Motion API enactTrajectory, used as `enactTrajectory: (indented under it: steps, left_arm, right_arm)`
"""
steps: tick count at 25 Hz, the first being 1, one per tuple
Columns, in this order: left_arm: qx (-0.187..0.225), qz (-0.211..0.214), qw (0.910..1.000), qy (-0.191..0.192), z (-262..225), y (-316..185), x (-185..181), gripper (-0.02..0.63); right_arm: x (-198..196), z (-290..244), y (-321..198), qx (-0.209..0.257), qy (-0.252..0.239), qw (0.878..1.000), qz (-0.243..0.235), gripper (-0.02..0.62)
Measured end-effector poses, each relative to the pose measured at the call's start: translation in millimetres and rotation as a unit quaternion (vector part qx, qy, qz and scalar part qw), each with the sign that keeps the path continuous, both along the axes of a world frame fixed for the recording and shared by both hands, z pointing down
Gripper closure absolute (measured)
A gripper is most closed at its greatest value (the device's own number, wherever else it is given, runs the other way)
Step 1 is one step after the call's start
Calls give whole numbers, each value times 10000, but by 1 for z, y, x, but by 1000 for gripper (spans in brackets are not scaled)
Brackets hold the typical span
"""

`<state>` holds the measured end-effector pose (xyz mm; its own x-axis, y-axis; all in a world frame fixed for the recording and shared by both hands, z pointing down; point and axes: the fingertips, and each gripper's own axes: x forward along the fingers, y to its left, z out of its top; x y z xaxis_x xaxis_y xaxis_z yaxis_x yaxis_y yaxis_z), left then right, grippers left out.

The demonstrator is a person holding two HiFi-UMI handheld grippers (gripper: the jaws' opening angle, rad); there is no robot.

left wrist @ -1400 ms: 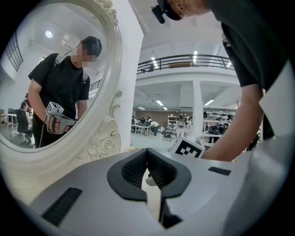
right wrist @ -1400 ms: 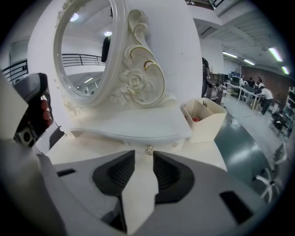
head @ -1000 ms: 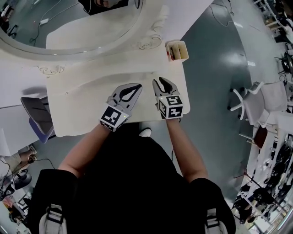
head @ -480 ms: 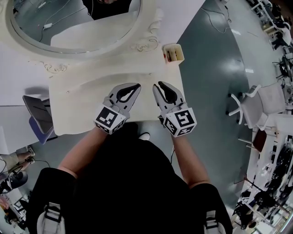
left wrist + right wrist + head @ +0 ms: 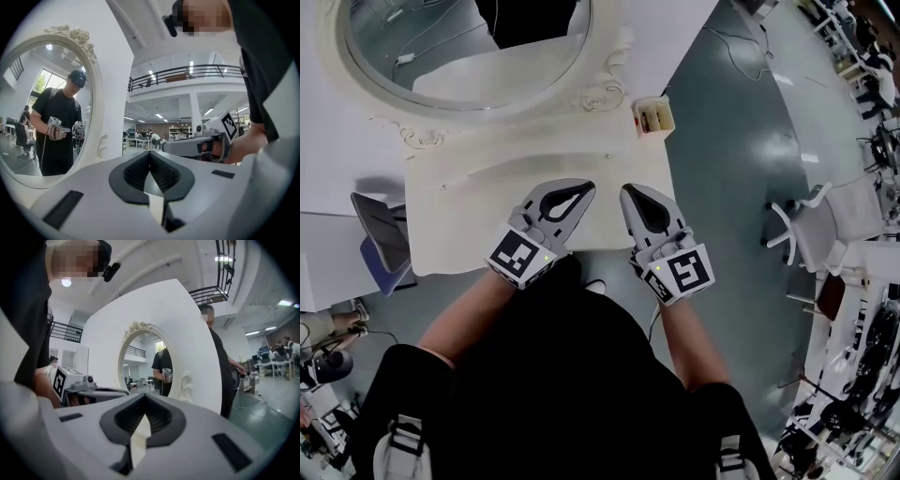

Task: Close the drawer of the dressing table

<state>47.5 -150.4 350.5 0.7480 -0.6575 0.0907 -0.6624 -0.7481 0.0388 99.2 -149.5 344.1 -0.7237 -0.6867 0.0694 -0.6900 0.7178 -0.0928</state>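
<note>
The cream dressing table (image 5: 459, 220) lies below me in the head view, with its oval mirror (image 5: 459, 47) at the back. No drawer front shows; the tabletop and my body hide it. My left gripper (image 5: 587, 187) hovers above the table's front middle, shut and holding nothing. My right gripper (image 5: 628, 191) hangs beside it, a little to the right, its jaws together and empty. In the left gripper view the left gripper (image 5: 150, 153) points level toward the mirror (image 5: 42, 108). In the right gripper view the right gripper (image 5: 144, 396) points at the mirror (image 5: 145, 366) too.
A small open organiser box (image 5: 653, 114) stands at the table's back right corner. A folded chair (image 5: 380, 239) sits left of the table and a white office chair (image 5: 811, 220) right on the grey floor. Another person stands to the right of the mirror panel (image 5: 225, 366).
Both grippers have risen above the tabletop and drawn slightly back toward my body. The right gripper's jaws, open a second ago, have shut. The left jaws stayed shut.
</note>
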Motion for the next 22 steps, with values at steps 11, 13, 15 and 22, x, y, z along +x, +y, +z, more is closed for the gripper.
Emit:
enactTrajectory:
  steps: [11,13,15,22]
  left_arm:
    - [160,140,9997,155,-19,9,6,612]
    - [162,160,9996,149,-20,11,7,612]
    - [187,206,9995,161,-19,11,9,611]
    - [164,234,9995,142,-26,9,11,611]
  right_arm:
    - [0,-20,12,266,68,9996,-62,592]
    - [2,-22,13,257,61,9996,-64,592]
    - [3,-23,13,258,62,9996,-63,592]
    - [2,-25,12,264,17,9996,-59,594]
